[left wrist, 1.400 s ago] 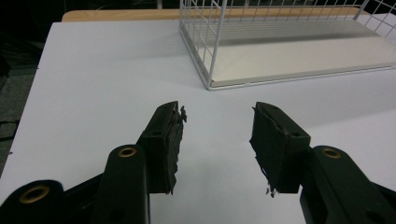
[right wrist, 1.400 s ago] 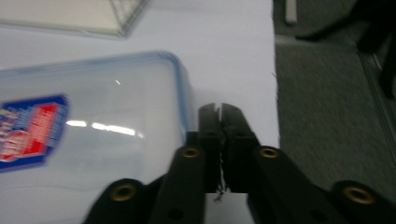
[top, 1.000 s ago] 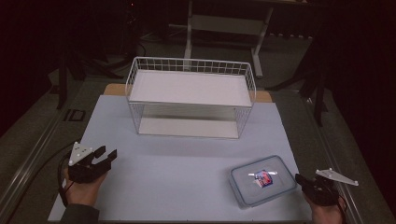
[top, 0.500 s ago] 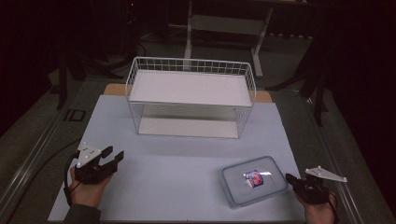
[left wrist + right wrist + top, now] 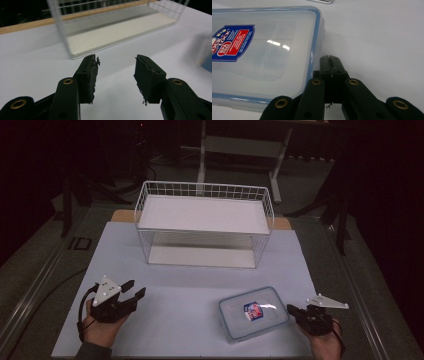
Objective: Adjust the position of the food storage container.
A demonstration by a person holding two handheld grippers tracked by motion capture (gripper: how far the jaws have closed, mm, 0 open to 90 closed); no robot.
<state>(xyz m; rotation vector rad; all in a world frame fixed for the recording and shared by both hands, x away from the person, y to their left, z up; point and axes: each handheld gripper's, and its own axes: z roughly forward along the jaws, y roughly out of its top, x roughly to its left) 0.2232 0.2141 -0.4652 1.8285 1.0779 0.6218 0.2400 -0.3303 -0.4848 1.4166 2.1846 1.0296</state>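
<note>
The right gripper [image 5: 291, 309] is sitting at the near right of the table, its jaws pressed together on nothing, its tip just beside the right short end of the clear container [image 5: 254, 313], which is lying flat with its long axis running roughly left to right, slightly skewed. The left gripper [image 5: 134, 288] is resting well apart at the near left, jaws spread and empty, pointing toward the wire basket [image 5: 204, 191] standing farther back. The right hand is lying much nearer the container.
</note>
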